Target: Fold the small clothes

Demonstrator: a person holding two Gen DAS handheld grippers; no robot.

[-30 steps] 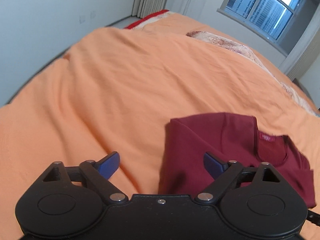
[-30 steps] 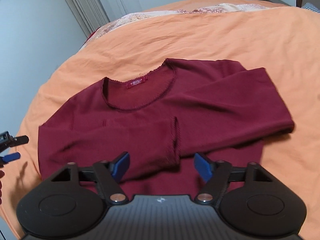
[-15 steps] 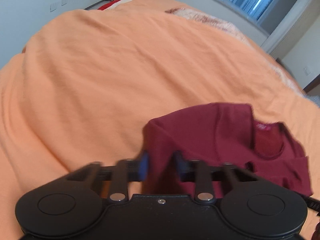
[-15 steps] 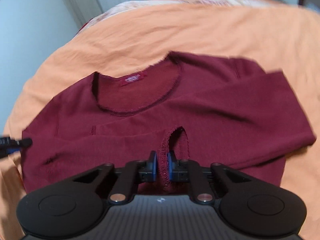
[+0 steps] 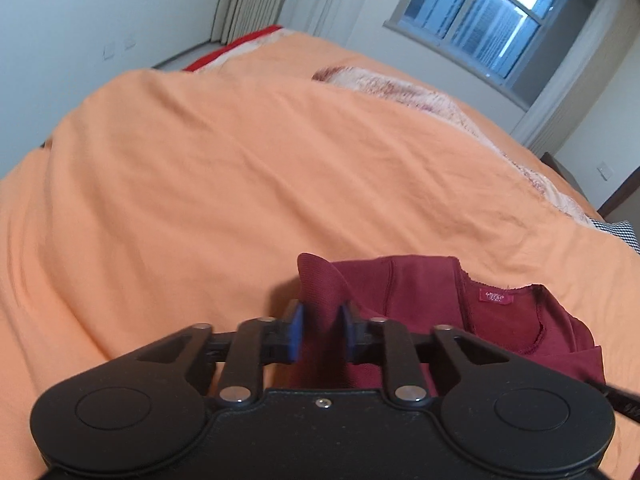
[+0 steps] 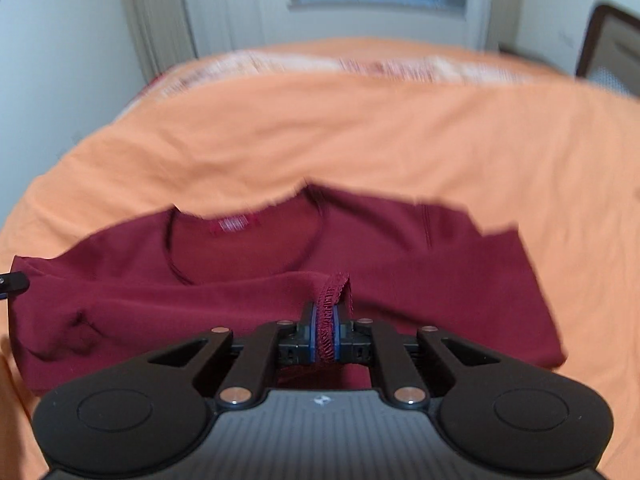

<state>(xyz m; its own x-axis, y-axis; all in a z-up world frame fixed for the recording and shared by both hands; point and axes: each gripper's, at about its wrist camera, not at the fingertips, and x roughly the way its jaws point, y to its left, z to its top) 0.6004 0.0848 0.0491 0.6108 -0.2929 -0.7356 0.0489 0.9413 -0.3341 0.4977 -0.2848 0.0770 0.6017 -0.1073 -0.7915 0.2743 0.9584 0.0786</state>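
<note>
A dark red long-sleeved shirt (image 6: 400, 248) lies on the orange bedspread (image 6: 360, 128), its sleeves folded across the body and a red neck label (image 6: 236, 225) showing. My right gripper (image 6: 325, 334) is shut on the sleeve cuff (image 6: 332, 288) at the shirt's near middle and holds it lifted. In the left wrist view the same shirt (image 5: 420, 292) is at lower right. My left gripper (image 5: 320, 332) is shut on a raised fold of the shirt's left edge (image 5: 318, 280). The left gripper's tip (image 6: 14, 282) shows at the right wrist view's left edge.
The orange bedspread (image 5: 240, 168) covers a wide bed. A pale patterned blanket (image 5: 400, 92) lies along its far side. A window (image 5: 480, 28) and curtains stand beyond. A dark chair or headboard (image 6: 604, 40) is at far right.
Both grippers went from open to shut on the shirt, the right on the sleeve cuff, the left on the side edge. Both have since lifted the cloth and the views tilted up.
</note>
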